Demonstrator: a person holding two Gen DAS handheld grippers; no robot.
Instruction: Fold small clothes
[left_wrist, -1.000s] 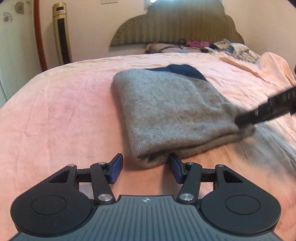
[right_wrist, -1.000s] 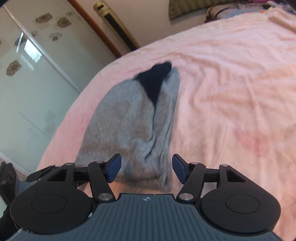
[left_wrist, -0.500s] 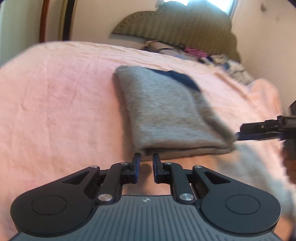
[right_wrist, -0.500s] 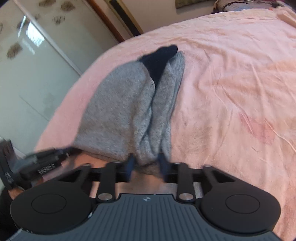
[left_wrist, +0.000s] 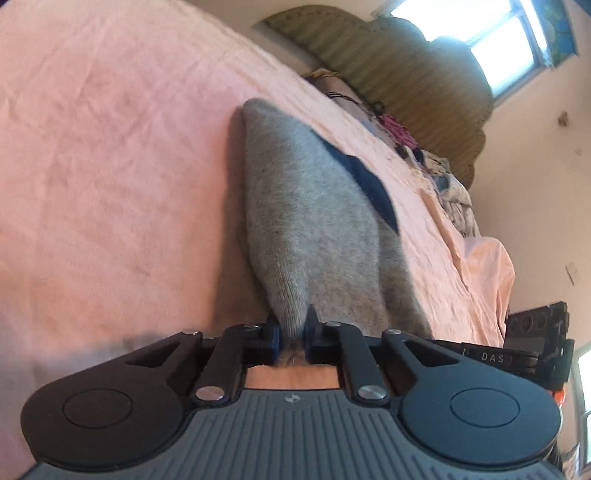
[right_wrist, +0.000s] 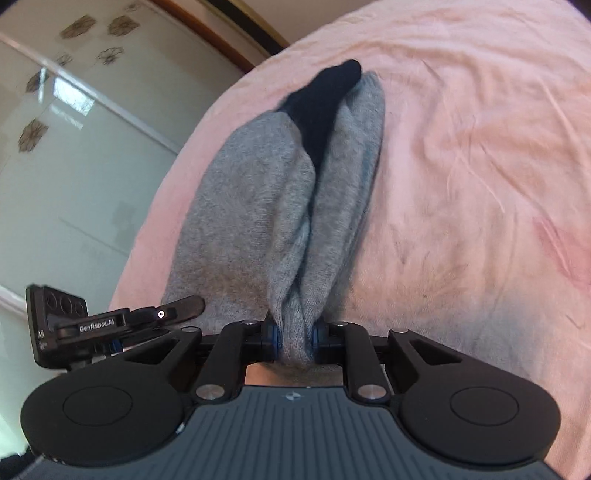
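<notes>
Left gripper (left_wrist: 291, 334): jaws, just closing, are pinching the near edge of the grey knitted garment with a dark navy inner part (left_wrist: 314, 221).
Right gripper (right_wrist: 295, 341): just closing, clamping a bunched corner of it.
Garment position: lying folded on the pink bedspread (right_wrist: 461, 147).
Risk: layers are likely slipping apart on lifting, since each pinch is shallow.

This was a bedroom in a home. A wide bed (left_wrist: 110, 166) under a rumpled pink sheet (right_wrist: 480, 147) filled both views, with an upholstered, scalloped headboard (left_wrist: 413, 74) against the wall, a heap of clothes (left_wrist: 443, 177) beside it and a bright window (left_wrist: 517, 40) above. On the other side stood a frosted glass door (right_wrist: 74, 166) printed with flowers, as on a sliding wardrobe.
</notes>
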